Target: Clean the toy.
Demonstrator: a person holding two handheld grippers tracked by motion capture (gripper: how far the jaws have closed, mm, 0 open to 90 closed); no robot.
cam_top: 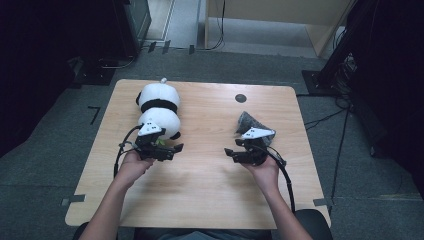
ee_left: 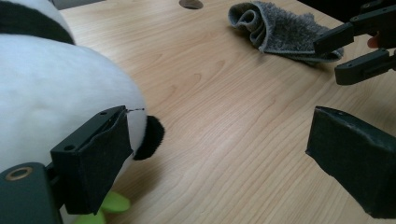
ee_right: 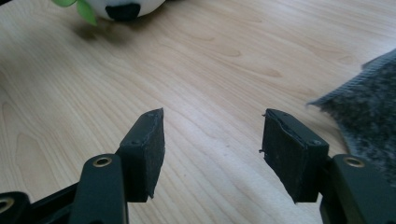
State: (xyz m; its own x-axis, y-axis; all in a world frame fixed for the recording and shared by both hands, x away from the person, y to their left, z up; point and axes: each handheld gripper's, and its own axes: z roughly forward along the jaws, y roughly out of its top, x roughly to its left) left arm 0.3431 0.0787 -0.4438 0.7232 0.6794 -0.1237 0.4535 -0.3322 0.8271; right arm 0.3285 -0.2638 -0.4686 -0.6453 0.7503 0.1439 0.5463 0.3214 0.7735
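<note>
pale woodgrain table (cam_top: 210,175) bears a fluffy round panda (cam_top: 159,107) and crumpled grey towel (cam_top: 249,122); both grippers gape wide.

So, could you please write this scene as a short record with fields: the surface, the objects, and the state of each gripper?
surface: wooden table
toy: panda plush, lying at the table's left side
cloth: grey towel, crumpled, at the right side
left gripper: open, holding nothing, beside the panda plush
right gripper: open, holding nothing, next to the grey towel
between the grippers: bare wood
</note>
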